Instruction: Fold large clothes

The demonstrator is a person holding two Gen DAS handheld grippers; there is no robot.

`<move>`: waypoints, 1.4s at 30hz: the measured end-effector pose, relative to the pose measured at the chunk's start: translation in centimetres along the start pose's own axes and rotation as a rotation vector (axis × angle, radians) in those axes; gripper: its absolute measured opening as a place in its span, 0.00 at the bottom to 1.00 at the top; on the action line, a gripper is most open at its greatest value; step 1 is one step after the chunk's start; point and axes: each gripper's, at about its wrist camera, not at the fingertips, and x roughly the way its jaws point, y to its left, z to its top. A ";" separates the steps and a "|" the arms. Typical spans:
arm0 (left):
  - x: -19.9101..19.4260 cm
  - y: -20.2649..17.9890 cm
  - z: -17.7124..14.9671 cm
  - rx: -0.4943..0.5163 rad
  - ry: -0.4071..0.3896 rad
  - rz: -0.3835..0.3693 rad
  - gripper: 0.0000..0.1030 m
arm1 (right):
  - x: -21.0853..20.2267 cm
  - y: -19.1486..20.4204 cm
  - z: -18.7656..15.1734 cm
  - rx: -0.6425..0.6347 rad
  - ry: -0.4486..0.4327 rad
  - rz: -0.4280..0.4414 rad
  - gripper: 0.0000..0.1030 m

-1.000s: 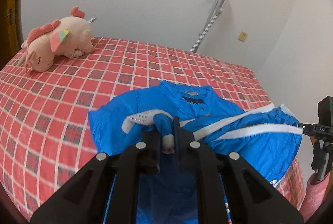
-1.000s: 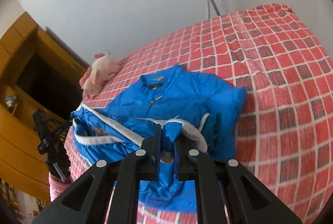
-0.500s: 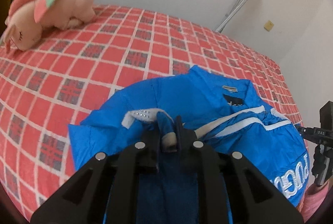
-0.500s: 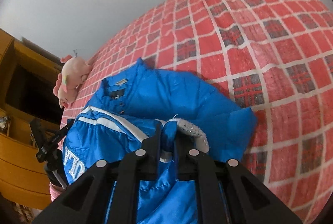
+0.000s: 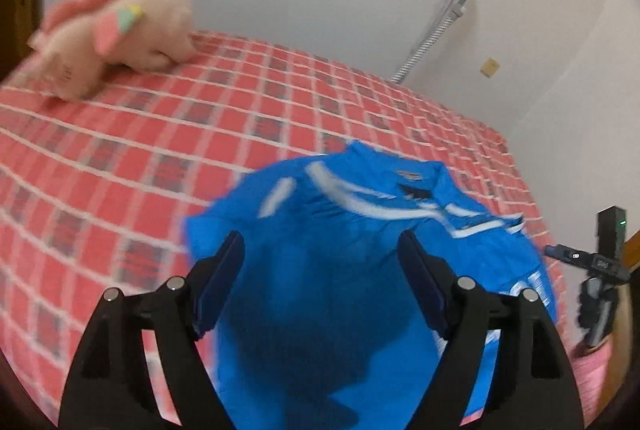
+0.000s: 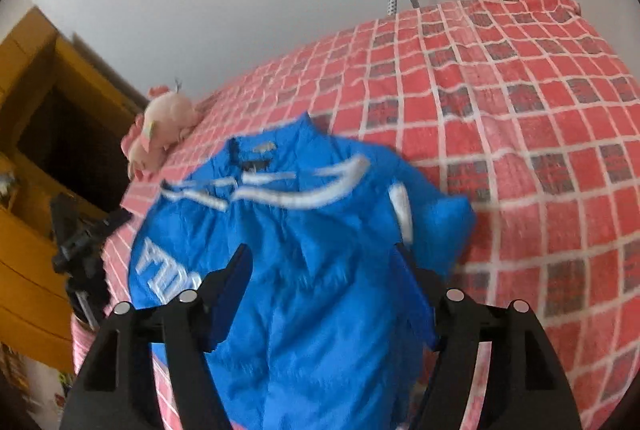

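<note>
A bright blue jacket [image 5: 360,262] with white stripes lies folded over itself on the red checked bed [image 5: 168,142], its collar at the far end. It also shows in the right wrist view [image 6: 304,254] with white lettering on its left part. My left gripper [image 5: 320,258] is open and empty, hovering just above the jacket's near half. My right gripper [image 6: 324,270] is open and empty too, above the jacket's near half. The jacket's near end is hidden behind both grippers.
A pink plush toy [image 5: 116,34] lies at the bed's far left, also in the right wrist view [image 6: 160,126]. A crutch [image 5: 444,18] leans on the white wall. A black tripod stand [image 5: 600,270] is by the bed's edge. A wooden cabinet [image 6: 36,166] stands beside the bed.
Both grippers were shut on the jacket's blue fabric and carried it toward the collar. Now both have opened and let go, and the folded part lies over the jacket.
</note>
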 end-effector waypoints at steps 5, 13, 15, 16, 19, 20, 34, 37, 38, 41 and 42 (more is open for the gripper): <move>0.9 1.0 -3.0 0.052 0.083 0.084 0.79 | 2.0 0.2 -1.7 -0.030 0.046 -0.077 0.69; 1.2 -1.3 -4.7 0.147 0.044 0.163 0.16 | 1.2 2.8 -2.2 -0.114 -0.017 -0.179 0.10; 0.0 -1.8 -4.3 0.138 -0.008 0.160 0.10 | -0.2 3.2 -1.6 -0.117 -0.063 -0.173 0.08; -0.6 -1.9 -3.8 0.130 -0.034 0.155 0.09 | -1.0 3.3 -1.0 -0.110 -0.094 -0.159 0.07; -2.1 -2.3 -2.2 0.093 -0.131 0.118 0.06 | -2.7 3.7 0.9 -0.079 -0.167 -0.098 0.07; -2.5 -2.6 -1.6 0.088 -0.172 0.110 0.06 | -2.8 3.9 1.6 -0.085 -0.189 -0.100 0.07; 8.5 0.7 -0.7 0.074 -0.025 0.264 0.12 | 9.0 -3.1 4.4 0.069 -0.082 -0.162 0.14; 8.9 0.4 -1.1 0.108 -0.014 0.297 0.13 | 9.2 -3.2 3.7 0.075 -0.098 -0.167 0.15; 9.0 0.4 -1.2 0.110 -0.008 0.304 0.14 | 9.2 -3.1 3.7 0.071 -0.099 -0.179 0.15; 8.4 0.6 -0.9 0.087 0.009 0.308 0.16 | 7.8 -2.0 3.2 0.054 -0.127 -0.248 0.24; 7.6 0.7 -0.8 0.065 0.003 0.310 0.18 | 7.0 -1.7 3.2 0.057 -0.146 -0.260 0.29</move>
